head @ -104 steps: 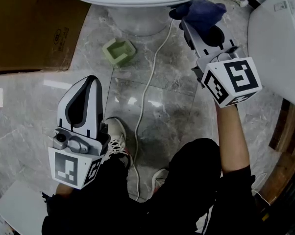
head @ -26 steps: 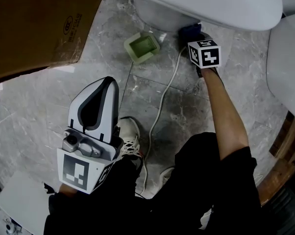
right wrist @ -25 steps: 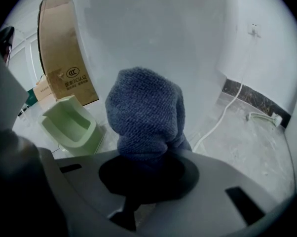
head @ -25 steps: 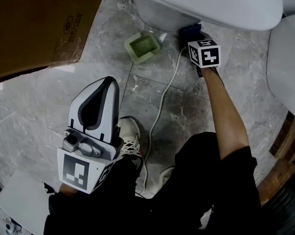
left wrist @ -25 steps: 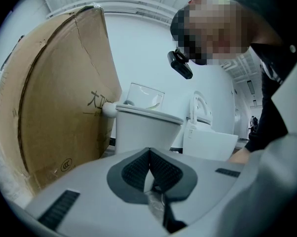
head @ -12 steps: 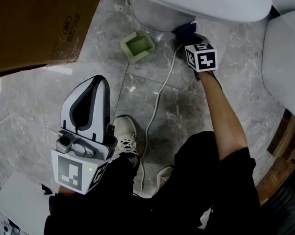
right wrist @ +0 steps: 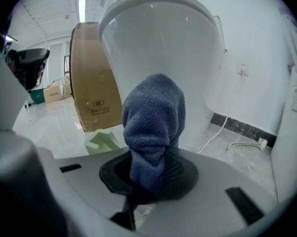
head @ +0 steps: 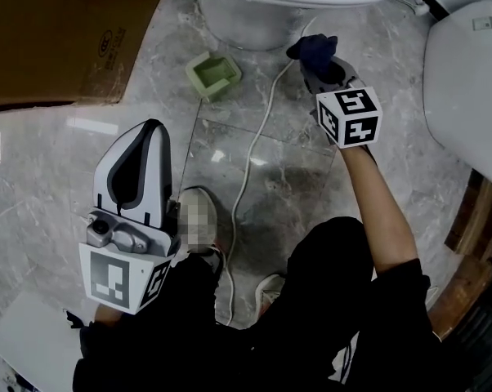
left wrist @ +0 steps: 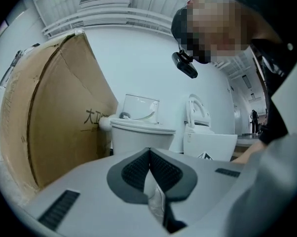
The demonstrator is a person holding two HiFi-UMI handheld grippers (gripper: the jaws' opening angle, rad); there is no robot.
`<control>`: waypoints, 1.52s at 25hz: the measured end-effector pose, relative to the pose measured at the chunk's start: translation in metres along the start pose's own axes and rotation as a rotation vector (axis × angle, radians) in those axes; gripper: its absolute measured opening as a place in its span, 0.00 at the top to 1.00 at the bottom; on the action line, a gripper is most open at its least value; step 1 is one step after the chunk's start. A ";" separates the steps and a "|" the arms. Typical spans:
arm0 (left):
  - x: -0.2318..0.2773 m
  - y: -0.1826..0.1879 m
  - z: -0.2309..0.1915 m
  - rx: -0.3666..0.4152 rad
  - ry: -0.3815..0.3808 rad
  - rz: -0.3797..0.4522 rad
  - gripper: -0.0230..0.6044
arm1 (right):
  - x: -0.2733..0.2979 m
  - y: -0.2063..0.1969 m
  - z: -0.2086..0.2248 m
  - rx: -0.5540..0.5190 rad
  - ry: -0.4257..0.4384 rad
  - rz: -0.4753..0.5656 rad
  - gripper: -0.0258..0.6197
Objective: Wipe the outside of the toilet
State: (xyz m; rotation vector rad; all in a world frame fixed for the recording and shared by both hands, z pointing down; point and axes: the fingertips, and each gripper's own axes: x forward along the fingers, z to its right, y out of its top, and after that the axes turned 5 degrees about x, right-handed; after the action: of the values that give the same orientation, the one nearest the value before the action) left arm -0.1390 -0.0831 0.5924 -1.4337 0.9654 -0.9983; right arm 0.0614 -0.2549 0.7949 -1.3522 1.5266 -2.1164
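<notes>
Both pairs of jaws are closed: your right gripper [head: 322, 65] pinches the blue cloth [right wrist: 153, 120], seemingly just off the toilet [right wrist: 158, 38]; your left gripper [head: 146, 131] is empty.

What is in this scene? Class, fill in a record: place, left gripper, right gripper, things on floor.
place: grey stone floor before a white toilet
left gripper: shut, holding nothing
right gripper: shut on blue cloth, close to the toilet's base
on floor: green block, white cable, cardboard box
</notes>
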 end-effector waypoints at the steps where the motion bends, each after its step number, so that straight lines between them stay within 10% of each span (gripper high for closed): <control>1: -0.001 0.002 0.003 0.004 -0.001 0.002 0.97 | -0.010 0.008 -0.003 0.001 0.007 0.025 0.86; 17: -0.025 0.013 0.010 0.017 0.060 0.010 0.97 | -0.189 0.081 -0.017 -0.054 -0.069 0.390 0.86; 38: -0.043 0.049 0.002 0.116 0.106 0.017 0.95 | -0.318 0.083 0.007 0.027 -0.240 0.634 0.86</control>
State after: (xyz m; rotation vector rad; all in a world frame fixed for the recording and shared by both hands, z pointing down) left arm -0.1525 -0.0458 0.5410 -1.2853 0.9792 -1.1085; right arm 0.2179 -0.0997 0.5508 -0.9014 1.5496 -1.5214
